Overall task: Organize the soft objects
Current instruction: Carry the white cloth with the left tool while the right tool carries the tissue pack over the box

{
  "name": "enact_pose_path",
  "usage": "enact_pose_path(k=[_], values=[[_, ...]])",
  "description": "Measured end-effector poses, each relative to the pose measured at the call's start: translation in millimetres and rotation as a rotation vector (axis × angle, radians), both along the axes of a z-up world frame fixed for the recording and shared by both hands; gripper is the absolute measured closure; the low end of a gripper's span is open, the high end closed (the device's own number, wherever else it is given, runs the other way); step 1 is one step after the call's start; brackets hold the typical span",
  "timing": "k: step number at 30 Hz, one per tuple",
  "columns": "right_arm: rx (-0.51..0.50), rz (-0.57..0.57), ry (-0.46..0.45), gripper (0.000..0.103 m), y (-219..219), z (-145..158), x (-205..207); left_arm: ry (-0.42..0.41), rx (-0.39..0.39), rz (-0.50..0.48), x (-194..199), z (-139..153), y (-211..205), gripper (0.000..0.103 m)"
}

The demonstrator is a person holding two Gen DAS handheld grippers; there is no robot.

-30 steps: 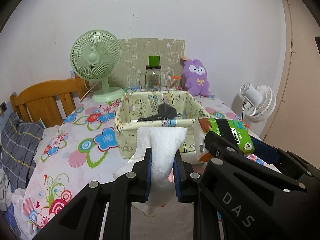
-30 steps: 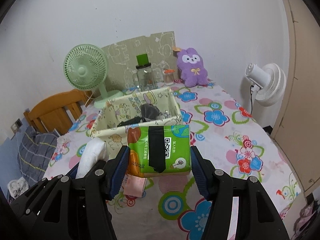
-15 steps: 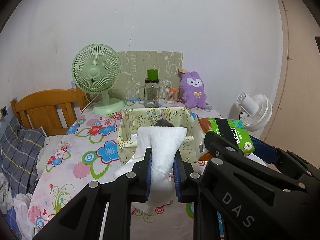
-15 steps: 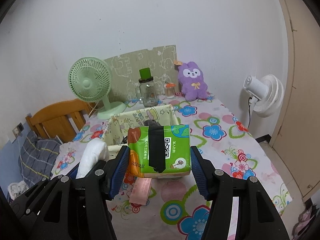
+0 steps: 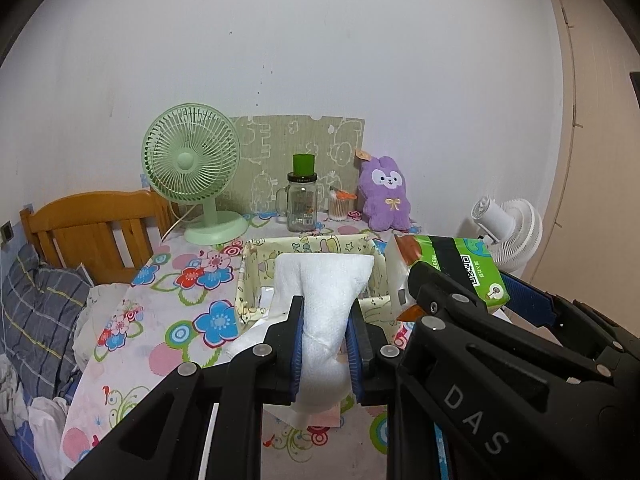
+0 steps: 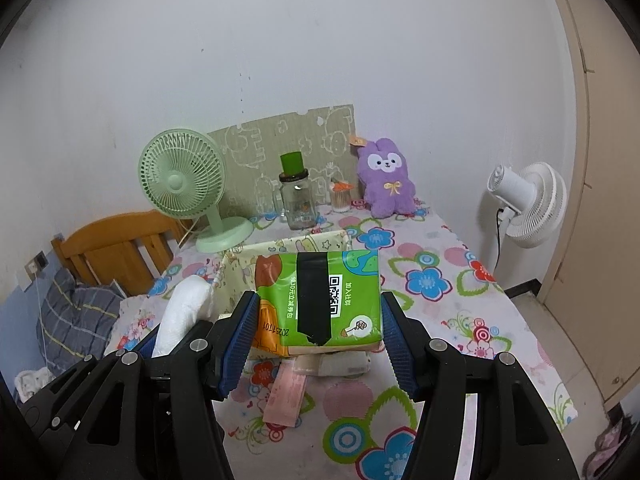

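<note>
Above the flowery counter [image 6: 448, 292], your left hand-held gripper [image 5: 325, 334] pinching a white soft pack [image 5: 324, 300], your right hand-held gripper [image 6: 318, 326] squeezing a green tissue pack [image 6: 320, 296], both near the yellow fabric basket [image 5: 312, 246].

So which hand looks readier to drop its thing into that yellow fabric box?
Probably left: its white pack hangs directly before the box; the right's green tissue pack sits off its right corner.

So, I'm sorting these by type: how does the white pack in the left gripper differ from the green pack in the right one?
The white pack is plain and unprinted; the green pack carries printed graphics, a QR code and black tape. The white pack is pinched narrow between near-closed fingers; the green pack holds its boxy shape in a wide grip. Both are held above the table.
</note>
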State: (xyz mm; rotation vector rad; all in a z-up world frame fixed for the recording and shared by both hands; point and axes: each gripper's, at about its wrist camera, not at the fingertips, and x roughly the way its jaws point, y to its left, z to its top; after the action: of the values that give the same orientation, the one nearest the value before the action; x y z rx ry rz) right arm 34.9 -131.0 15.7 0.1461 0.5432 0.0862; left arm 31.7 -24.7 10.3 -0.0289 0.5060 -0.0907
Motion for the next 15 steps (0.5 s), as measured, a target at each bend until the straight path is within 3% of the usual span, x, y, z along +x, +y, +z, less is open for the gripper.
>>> enact_pose_path(k=[15], values=[[-0.007, -0.003, -0.004, 0.039, 5, 5, 25, 0.002, -0.008, -0.007, 25, 5, 3, 0.086]])
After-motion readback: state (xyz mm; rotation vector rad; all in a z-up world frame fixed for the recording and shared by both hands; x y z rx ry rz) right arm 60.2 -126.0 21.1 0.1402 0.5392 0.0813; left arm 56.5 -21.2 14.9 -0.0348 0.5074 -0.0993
